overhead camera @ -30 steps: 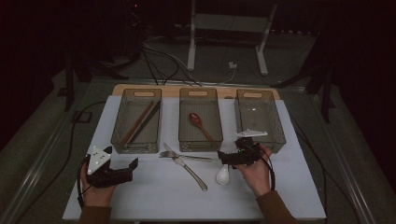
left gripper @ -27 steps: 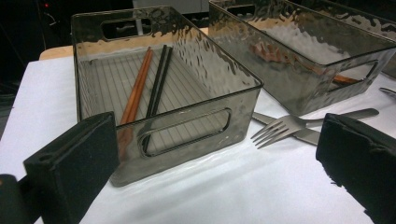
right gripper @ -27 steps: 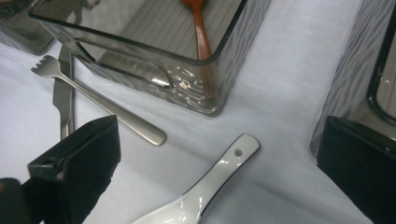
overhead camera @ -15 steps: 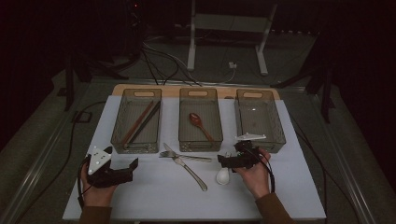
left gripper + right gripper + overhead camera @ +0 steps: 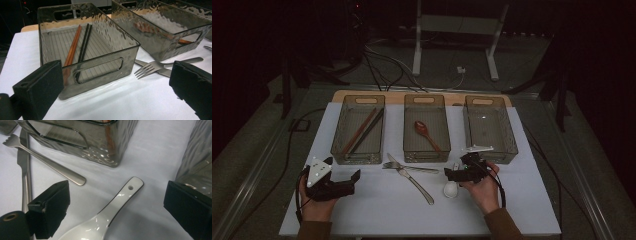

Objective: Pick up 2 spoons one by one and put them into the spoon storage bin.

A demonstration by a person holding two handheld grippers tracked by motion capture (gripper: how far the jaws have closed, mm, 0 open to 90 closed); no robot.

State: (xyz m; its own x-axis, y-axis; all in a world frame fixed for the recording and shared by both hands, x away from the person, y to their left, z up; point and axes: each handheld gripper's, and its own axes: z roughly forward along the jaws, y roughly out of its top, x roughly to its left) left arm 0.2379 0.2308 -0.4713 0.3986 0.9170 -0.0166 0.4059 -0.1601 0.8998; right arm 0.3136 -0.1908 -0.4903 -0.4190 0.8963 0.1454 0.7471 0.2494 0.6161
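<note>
Left of the middle bin (image 5: 425,131), the left gripper (image 5: 343,183) rests on the table (image 5: 377,215) with its fingers wide and bare. Right of that bin's near corner, the right gripper (image 5: 455,174) hovers over the white spoon (image 5: 107,217), fingers (image 5: 51,206) wide but just closing in, the spoon between them untouched. Its handle points away along the fingers, toward the gap between the bins, so the right hand is far nearer.

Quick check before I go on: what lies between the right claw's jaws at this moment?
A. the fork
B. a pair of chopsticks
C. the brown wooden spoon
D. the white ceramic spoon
D: in the right gripper view the white ceramic spoon lies on the table between the open jaws of the right claw, untouched by the pads.
</note>
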